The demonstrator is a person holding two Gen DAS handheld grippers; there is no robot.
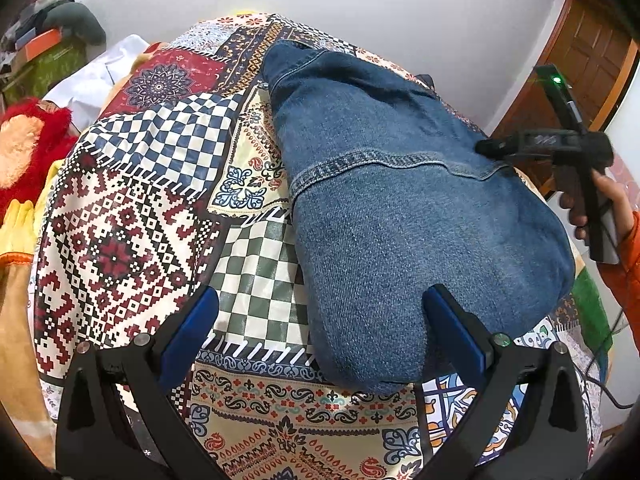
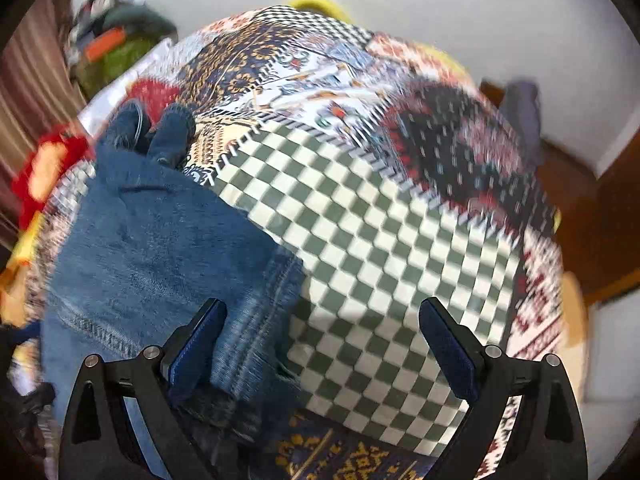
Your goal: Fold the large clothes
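Blue denim jeans [image 1: 400, 208] lie folded into a long bundle on the patchwork bedspread [image 1: 132, 220], running from the far middle to the near right. My left gripper [image 1: 324, 320] is open just above the bundle's near end, with its right finger over the denim and nothing held. A hand [image 1: 588, 208] holds my right gripper [image 1: 486, 147] at the bundle's right edge. The right wrist view is blurred by motion. There the jeans [image 2: 160, 232] fill the left side, and my right gripper [image 2: 324, 336] is open, its left finger over the denim's edge and its right finger over green checks.
A red and yellow plush toy [image 1: 28, 148] and a white cloth [image 1: 104, 76] lie off the bed's left side. Behind them sits a green box [image 1: 52, 60] with clutter on top. A wooden door [image 1: 584, 56] stands at the right, and a black cable [image 1: 600, 364] hangs near the orange sleeve [image 1: 628, 276].
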